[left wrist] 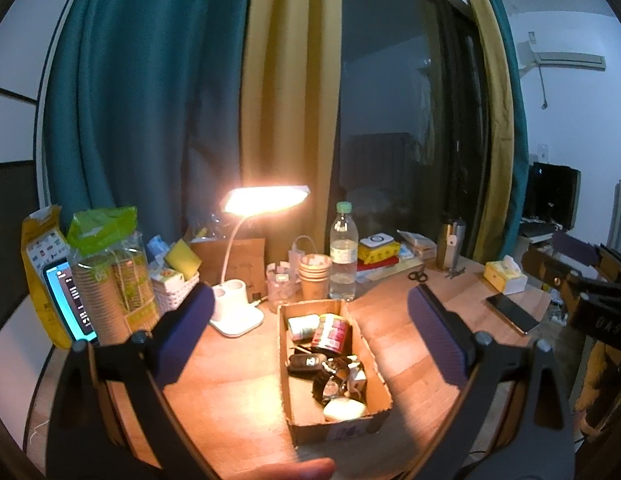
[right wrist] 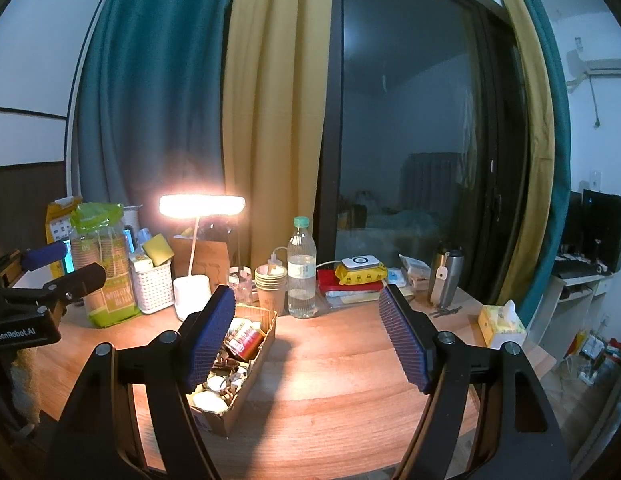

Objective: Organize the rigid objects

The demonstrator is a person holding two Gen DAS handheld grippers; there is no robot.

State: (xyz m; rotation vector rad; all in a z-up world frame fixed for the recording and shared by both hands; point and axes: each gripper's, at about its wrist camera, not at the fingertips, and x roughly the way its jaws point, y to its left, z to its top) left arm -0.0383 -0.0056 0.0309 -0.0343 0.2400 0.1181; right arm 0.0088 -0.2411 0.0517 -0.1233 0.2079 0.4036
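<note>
While both tools hung over the wooden counter (left wrist: 230,380) with nothing between their pads, the cardboard box (left wrist: 374,364) lay open on it in front of the left tool (left wrist: 310,344), its small hard things heaped inside. That left tool stood with its jaws wide apart and empty; the right tool (right wrist: 310,344) was likewise spread wide and held nothing, the box sitting down at its left finger.

The box looked light and thin-walled, with ragged cut edges that would likely buckle if pinched hard; a grip on one long wall near a corner seemed the safest hold. Inside, the red-labelled tin (left wrist: 330,334) was a stiff cylinder, smooth and probably slippery, best taken across its round sides. Beside it lay a pale roll (left wrist: 302,327). The black car key (left wrist: 306,362) was a flat, hard plastic shape, easy to pinch by its edges. A wristwatch (left wrist: 330,386) with a dark strap would be the awkward one, its band flexing. At the near end, a rounded white lump (left wrist: 344,408) looked smooth; its material could not be told.
</note>
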